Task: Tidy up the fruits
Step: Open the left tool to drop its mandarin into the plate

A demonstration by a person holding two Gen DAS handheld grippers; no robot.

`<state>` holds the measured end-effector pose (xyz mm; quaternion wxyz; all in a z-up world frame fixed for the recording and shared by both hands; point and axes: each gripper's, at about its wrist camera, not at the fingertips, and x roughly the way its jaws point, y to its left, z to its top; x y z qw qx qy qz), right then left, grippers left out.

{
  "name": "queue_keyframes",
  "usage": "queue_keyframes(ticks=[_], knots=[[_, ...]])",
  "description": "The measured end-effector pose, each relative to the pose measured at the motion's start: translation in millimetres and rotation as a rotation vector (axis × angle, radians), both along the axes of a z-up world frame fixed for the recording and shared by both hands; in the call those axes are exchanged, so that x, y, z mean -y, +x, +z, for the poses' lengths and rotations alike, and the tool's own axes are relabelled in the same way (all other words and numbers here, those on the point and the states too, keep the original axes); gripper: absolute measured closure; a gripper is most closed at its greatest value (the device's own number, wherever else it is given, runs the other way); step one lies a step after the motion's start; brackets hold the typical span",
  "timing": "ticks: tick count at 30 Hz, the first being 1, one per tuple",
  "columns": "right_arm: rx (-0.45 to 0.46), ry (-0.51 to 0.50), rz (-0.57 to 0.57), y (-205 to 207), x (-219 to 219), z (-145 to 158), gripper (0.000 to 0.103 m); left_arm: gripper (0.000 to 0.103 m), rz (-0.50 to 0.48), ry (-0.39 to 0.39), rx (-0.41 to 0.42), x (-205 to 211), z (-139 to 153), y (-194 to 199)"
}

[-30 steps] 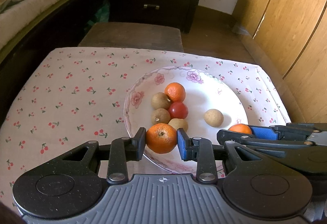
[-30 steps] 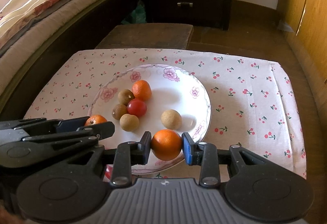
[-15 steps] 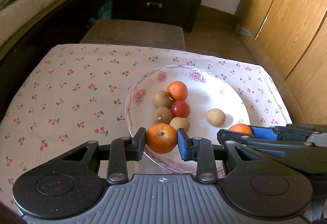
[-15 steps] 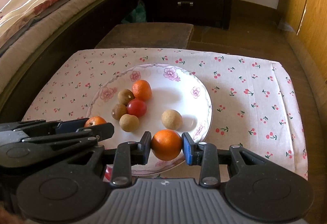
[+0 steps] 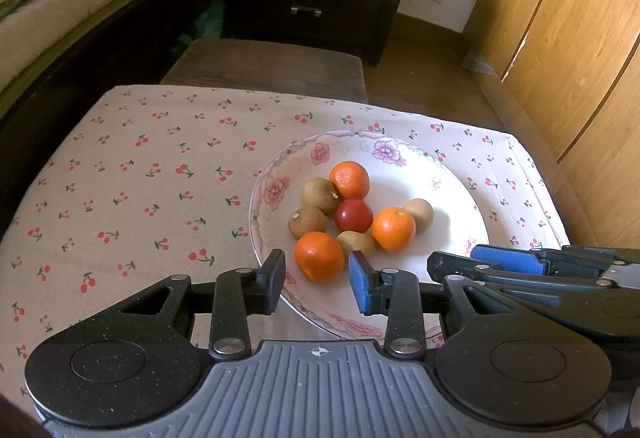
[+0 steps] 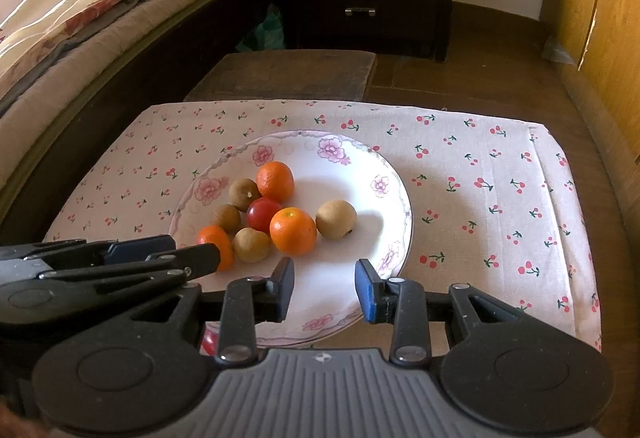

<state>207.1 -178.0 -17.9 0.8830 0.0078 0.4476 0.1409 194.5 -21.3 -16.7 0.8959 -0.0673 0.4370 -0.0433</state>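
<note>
In the left wrist view we see our left tongs [image 5: 316, 280] over the near rim of the flowered plate [image 5: 460, 198], jaws opening, with an orange [image 5: 319, 256] lying on the plate between the pads but clear of both. The right tongs [image 5: 480, 260] cross that view from the right edge, side-on, so their gap is unreadable there. The right wrist view settles it: the right tongs [image 6: 324, 288] stand moderately apart over bare plate near the near rim, holding nothing. That view also shows the cherry-print cloth [image 6: 500, 198] out to the counter's right edge, while the left view shows the cloth's wide left side and the wooden cupboard doors [image 5: 560, 38].

The fruit sits in a cluster left of the plate's centre: a second orange [image 6: 293, 231] beside the red tomato [image 6: 263, 214], a third orange [image 6: 275, 181] toward the far rim, and brown longans [image 6: 336, 219] around them.

A second ago each pair of tongs pinched an orange above the near rim. Now both oranges lie on the plate, the right one having rolled in against the tomato, and both pairs have let go.
</note>
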Motion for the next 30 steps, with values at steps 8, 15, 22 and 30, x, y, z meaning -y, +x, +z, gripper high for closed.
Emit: queue_keyframes(ticks=[8,15,22,30], knots=[[0.014,0.001,-0.006,-4.9,0.5,6.1,0.068,0.059,-0.001,0.001,0.015,-0.6,6.4,-5.2],[0.024,-0.002,-0.005,-10.8,-1.9,12.4,0.068,0.059,-0.008,0.037,0.046,2.3,14.4,-12.5],[0.033,-0.003,0.000,-17.0,-4.0,16.8,0.068,0.060,-0.014,0.067,0.067,3.2,20.6,-20.3],[0.034,-0.012,0.011,-26.6,-8.4,18.7,0.068,0.061,-0.019,0.079,0.068,1.2,22.1,-28.2]])
